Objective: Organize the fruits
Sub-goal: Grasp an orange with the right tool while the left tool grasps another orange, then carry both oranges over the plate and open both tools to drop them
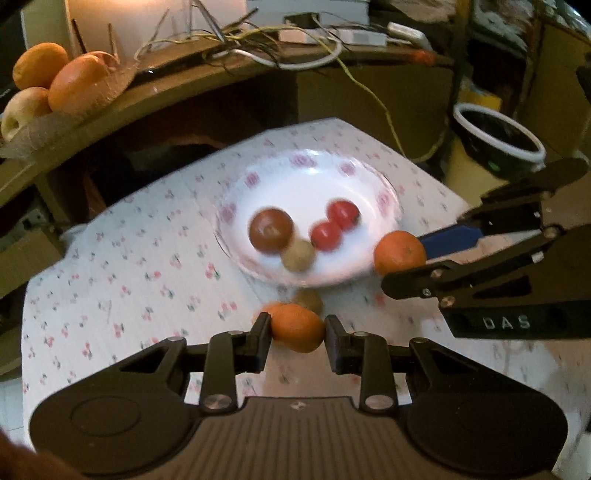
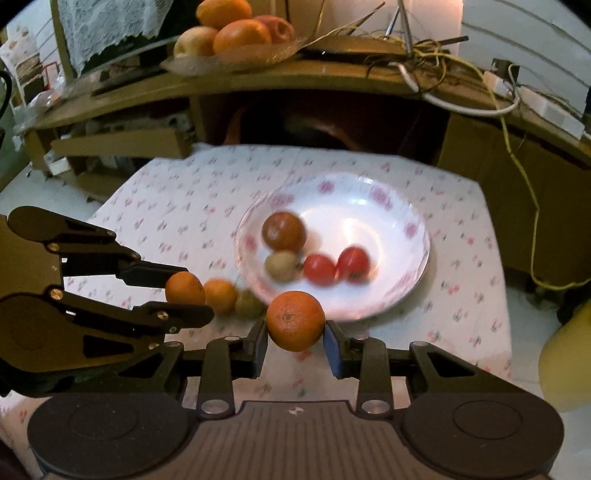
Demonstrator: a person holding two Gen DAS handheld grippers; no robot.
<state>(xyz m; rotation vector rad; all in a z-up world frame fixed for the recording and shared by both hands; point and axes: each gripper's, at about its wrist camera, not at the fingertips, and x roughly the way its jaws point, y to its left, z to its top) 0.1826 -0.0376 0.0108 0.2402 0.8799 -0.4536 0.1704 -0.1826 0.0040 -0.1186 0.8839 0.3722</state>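
A white flowered plate (image 1: pixel 384 199) (image 2: pixel 406 229) on the floral tablecloth holds a brown-red round fruit (image 1: pixel 271 229), a small tan fruit (image 1: pixel 298 254) and two red tomatoes (image 1: pixel 327 235). My left gripper (image 1: pixel 297 326) (image 2: pixel 188 293) is shut on an orange (image 1: pixel 297 330) (image 2: pixel 184 288) just above the cloth, near the plate's front edge. Behind it on the cloth lie another orange (image 2: pixel 221 295) and a greenish-brown fruit (image 2: pixel 249 303). My right gripper (image 2: pixel 295 328) (image 1: pixel 402 258) is shut on a second orange (image 2: pixel 295 320) (image 1: pixel 399 256), held at the plate's rim.
A wooden shelf (image 2: pixel 332 74) behind the table carries a glass dish of oranges and apples (image 2: pixel 236 33) and tangled cables (image 1: pixel 295 48). A black bowl with a white rim (image 1: pixel 498 136) sits to the right. The tablecloth (image 1: pixel 129 258) spreads left of the plate.
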